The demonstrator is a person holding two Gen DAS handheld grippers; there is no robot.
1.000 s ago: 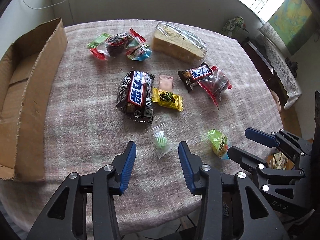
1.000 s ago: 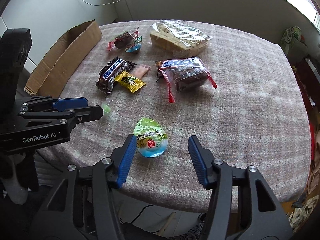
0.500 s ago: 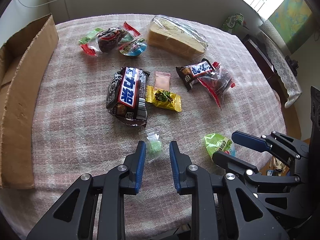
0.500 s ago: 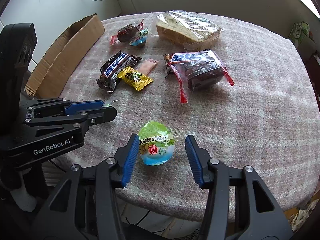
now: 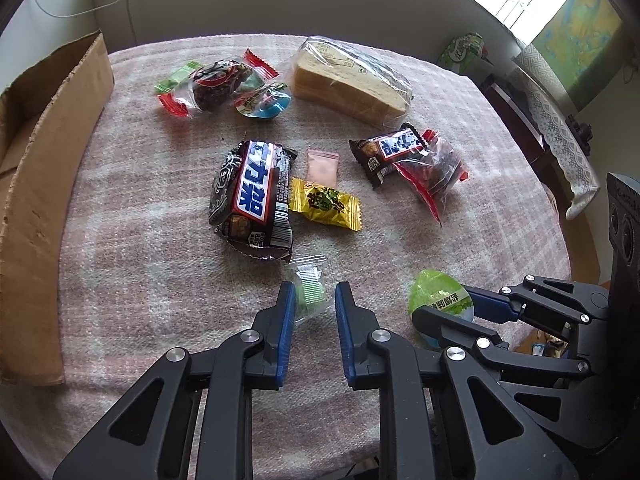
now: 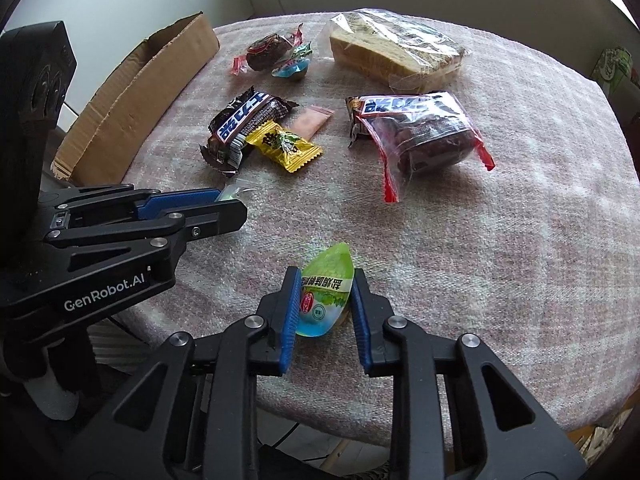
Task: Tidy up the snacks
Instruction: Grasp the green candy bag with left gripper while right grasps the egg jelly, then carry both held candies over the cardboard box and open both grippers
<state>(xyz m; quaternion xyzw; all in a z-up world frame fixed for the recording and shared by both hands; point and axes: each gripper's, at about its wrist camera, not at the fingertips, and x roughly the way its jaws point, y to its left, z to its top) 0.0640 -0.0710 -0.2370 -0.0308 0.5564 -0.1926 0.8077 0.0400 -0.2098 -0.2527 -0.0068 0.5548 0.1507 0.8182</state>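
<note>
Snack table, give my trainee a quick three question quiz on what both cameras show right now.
1. True or false: the cardboard box holds the bread.
2. What sits between the right gripper jaws? A) jelly cup B) yellow candy C) chocolate bar
3. Fill in: the left gripper jaws are closing around a small clear packet with a ____ sweet.

Key: 1 false; 2 A; 3 green

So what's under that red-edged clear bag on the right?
The clear bag lies over one end of a Snickers bar; the bar's label shows beside and through it. The covered end and the cloth beneath are hidden.
</note>
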